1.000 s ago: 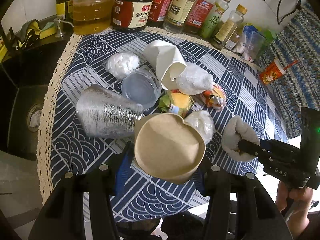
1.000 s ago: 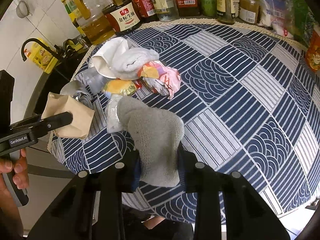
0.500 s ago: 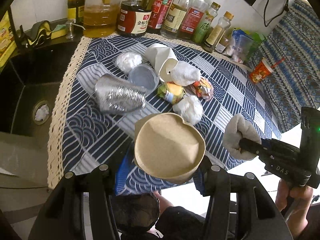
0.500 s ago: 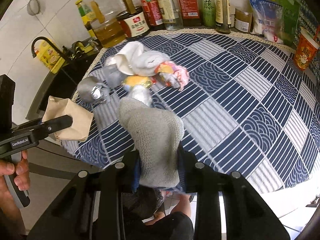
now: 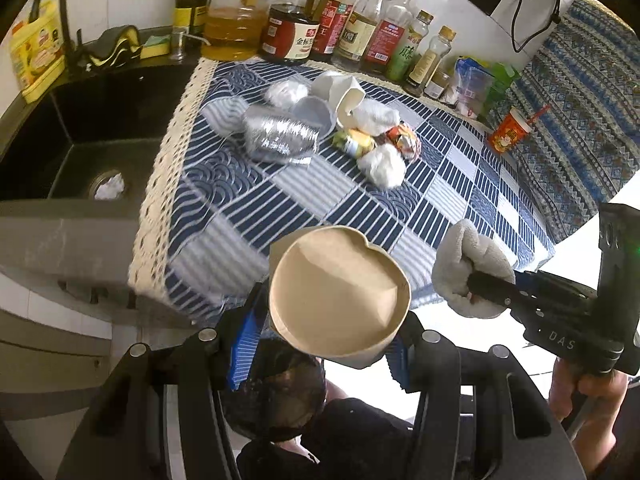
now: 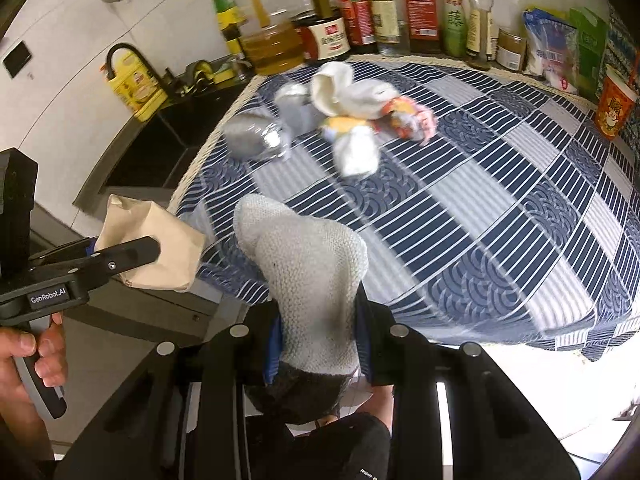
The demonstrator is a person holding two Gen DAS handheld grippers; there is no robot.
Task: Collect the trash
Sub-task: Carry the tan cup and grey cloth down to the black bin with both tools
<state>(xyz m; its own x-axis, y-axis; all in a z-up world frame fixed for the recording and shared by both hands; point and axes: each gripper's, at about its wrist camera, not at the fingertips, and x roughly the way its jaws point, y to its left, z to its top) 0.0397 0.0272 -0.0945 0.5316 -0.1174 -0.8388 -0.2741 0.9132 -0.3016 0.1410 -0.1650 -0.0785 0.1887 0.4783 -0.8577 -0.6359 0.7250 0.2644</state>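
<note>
Your left claw is pinching a brown paper cup between its two fingers, with the open mouth of the cup turned toward the camera. The cup is in the air, off the near edge of the desk. In the right wrist view you see the same cup from the side, a little crushed, just beside the corner of the desk.

Your right claw is pinching a grey knitted sock. The sock stands up between the fingers, and its upper end is in front of the near edge of the desk. From the left wrist view the sock looks like a pale bundle, squeezed at the tip of the right claw, to the right of the cup and near it.

The other trash lies in one group on the blue patterned cloth, well apart from both claws: a crumpled foil piece, a clear plastic cup, a white paper cup on its side, a white sock, a yellow wrapper, a colourful snack wrapper and a white wad.

Behind the group a row of bottles stands along the wall. A black sink is to the left of the desk.
</note>
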